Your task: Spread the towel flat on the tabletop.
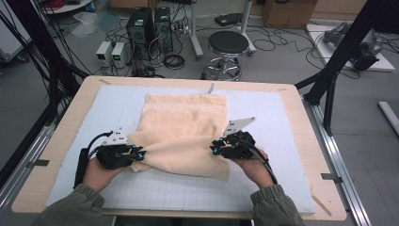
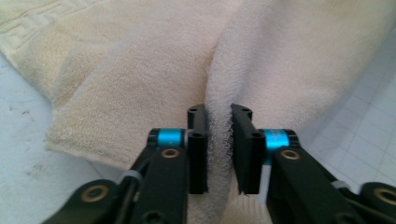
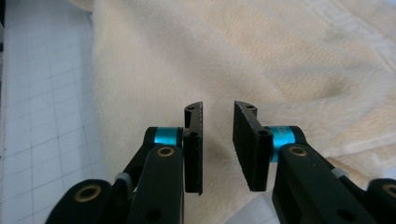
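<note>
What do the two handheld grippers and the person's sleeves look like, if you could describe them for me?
Both the left gripper and the right gripper are black, each with two flat black jaws, bright blue cylindrical fittings and brass-coloured pivots. Each carries a grey three-cornered plate on top and trails a black cable. The sleeves are olive-grey with ribbed cuffs.

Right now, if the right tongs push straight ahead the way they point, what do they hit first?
The cream towel. The right tongs stand slightly apart with a gap between the pads, aimed at the towel's surface just ahead. Nothing else lies in that line, though how close the cloth is remains hard to judge.
</note>
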{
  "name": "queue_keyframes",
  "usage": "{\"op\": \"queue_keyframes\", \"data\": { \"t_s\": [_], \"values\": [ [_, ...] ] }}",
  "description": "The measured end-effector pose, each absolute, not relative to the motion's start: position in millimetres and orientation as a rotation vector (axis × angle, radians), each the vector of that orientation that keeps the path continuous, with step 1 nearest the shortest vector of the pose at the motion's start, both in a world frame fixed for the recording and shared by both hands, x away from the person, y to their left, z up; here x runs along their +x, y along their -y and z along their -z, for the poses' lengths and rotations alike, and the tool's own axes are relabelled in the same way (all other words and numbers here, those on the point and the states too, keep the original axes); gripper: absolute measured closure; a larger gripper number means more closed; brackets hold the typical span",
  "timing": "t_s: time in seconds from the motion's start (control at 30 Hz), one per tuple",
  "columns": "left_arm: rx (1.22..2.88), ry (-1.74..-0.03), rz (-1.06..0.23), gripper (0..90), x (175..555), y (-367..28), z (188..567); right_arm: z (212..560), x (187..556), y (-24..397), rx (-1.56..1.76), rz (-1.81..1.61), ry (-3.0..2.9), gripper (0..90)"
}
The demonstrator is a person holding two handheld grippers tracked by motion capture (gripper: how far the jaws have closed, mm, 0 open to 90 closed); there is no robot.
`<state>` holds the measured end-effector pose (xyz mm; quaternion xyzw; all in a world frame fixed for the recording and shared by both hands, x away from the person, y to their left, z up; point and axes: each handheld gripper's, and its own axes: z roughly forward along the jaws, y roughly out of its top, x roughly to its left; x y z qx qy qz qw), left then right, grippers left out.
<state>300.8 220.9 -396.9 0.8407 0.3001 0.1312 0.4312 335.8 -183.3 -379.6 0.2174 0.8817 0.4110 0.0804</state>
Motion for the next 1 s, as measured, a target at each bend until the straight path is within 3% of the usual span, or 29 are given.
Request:
{"op": "queue_keyframes", "data": {
  "t_s": [0.13, 0.27, 0.4, 0.53, 0.57, 0.63, 1.0],
  "values": [
    [2.074, -0.728, -0.308, 54.7, 306, -222, 395, 378, 333, 191, 0.627, -1.289, -2.640, 61.8],
    [2.164, -0.720, -0.274, 51.4, 313, -212, 408, 392, 329, 186, 0.588, -1.251, -2.695, 55.5],
    [2.210, -0.707, -0.234, 71.2, 315, -205, 421, 417, 330, 171, 0.559, -1.096, -2.764, 60.1],
    [2.206, -0.710, -0.236, 81.0, 314, -206, 423, 434, 330, 167, 0.549, -1.090, -2.781, 77.5],
    [2.205, -0.709, -0.235, 82.0, 314, -207, 422, 434, 331, 169, 0.565, -1.112, -2.805, 83.0],
    [2.183, -0.715, -0.235, 83.0, 311, -209, 417, 432, 329, 170, 0.549, -1.112, -2.813, 85.5],
    [2.153, -0.576, -0.295, 84.2, 242, -210, 378, 382, 266, 180, 0.406, -1.251, -2.768, 86.0]
  ]
}}
